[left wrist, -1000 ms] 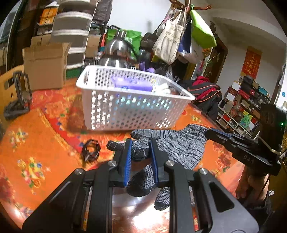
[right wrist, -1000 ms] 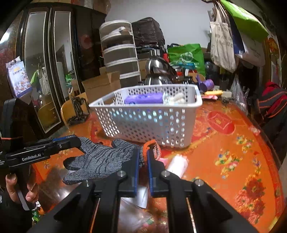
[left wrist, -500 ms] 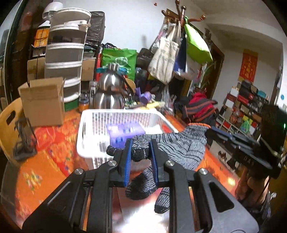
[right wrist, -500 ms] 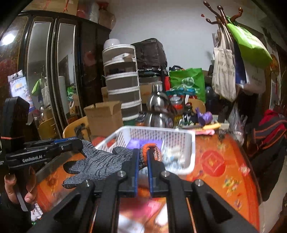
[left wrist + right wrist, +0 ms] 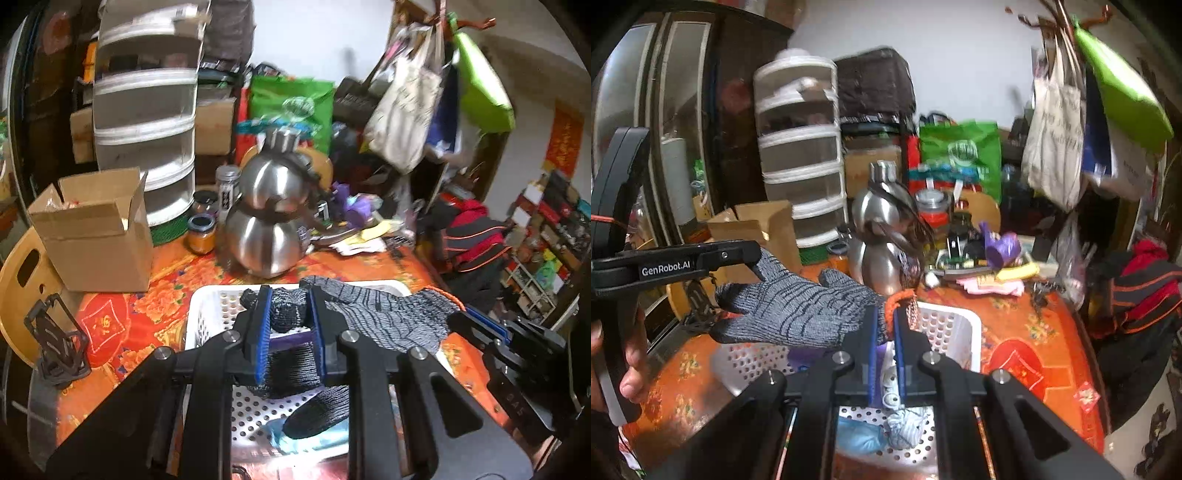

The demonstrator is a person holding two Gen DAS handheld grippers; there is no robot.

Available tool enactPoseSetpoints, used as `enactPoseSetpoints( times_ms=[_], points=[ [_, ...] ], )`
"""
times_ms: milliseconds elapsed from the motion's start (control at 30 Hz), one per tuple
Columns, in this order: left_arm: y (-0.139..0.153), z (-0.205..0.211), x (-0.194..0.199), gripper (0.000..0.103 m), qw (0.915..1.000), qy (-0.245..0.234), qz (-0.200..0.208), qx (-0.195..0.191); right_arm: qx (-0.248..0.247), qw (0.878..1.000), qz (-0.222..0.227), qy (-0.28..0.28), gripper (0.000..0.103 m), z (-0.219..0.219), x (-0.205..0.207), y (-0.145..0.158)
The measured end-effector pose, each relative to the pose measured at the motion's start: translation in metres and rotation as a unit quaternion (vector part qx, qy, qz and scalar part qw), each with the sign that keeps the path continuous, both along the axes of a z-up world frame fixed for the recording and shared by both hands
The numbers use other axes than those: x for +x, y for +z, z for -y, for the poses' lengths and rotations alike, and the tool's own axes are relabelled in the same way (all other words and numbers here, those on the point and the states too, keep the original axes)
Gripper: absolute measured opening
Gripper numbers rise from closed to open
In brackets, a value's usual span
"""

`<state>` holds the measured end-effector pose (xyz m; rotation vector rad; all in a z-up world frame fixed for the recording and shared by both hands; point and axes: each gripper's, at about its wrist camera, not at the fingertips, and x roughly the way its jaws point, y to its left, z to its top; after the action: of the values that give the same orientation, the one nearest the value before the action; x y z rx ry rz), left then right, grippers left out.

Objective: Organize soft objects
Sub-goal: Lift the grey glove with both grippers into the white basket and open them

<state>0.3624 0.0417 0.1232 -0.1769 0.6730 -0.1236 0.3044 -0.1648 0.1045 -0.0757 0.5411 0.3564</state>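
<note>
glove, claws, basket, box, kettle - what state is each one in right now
glove: held in the air over the basket, stretched between both claws
left claw: shut on the glove's fingers
right claw: shut on the glove's orange cuff
basket: upright on the table, already holding a few items
box: flaps open
kettle: upright on the table, behind the basket

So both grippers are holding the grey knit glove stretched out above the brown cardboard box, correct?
Not quite. The left gripper and right gripper do hold the grey knit glove stretched out, but above the white perforated plastic basket, not the cardboard box farther back, as the left wrist view shows.
</note>
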Motion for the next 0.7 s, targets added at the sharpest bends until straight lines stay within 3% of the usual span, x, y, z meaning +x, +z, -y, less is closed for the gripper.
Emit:
enactPoseSetpoints(
  times_ms=[167,367,467,500,533,600,667,700],
  points=[
    [-0.029,0.004,0.031,0.018,0.9994,0.013,-0.03,0.008,0.014,0.998,-0.053,-0.011,0.007,0.001,0.042,-0.033],
    [-0.061,0.005,0.044,0.021,0.998,0.031,-0.056,0.001,-0.003,0.997,-0.072,-0.015,0.007,-0.004,0.06,-0.059],
    [-0.073,0.001,0.049,0.032,0.9969,0.035,-0.071,0.0,-0.015,0.996,-0.082,-0.029,0.01,-0.004,0.068,-0.066],
    [-0.074,0.0,0.046,0.044,0.9971,0.035,-0.067,0.003,-0.014,0.996,-0.088,-0.029,0.011,-0.003,0.07,-0.068],
    [-0.074,-0.002,0.043,0.058,0.9972,0.042,-0.061,0.011,-0.01,0.995,-0.092,-0.029,0.017,0.0,0.07,-0.069],
    [-0.073,-0.006,0.034,0.065,0.9975,0.047,-0.052,0.014,0.002,0.995,-0.095,-0.035,0.037,0.008,0.067,-0.067],
    [-0.07,-0.008,0.023,0.069,0.9984,0.036,-0.044,0.002,0.021,0.994,-0.103,-0.036,0.066,0.017,0.065,-0.065],
    [-0.068,-0.008,0.015,0.073,0.9986,0.033,-0.041,0.002,0.023,0.994,-0.097,-0.043,0.068,0.02,0.062,-0.062]
  ],
)
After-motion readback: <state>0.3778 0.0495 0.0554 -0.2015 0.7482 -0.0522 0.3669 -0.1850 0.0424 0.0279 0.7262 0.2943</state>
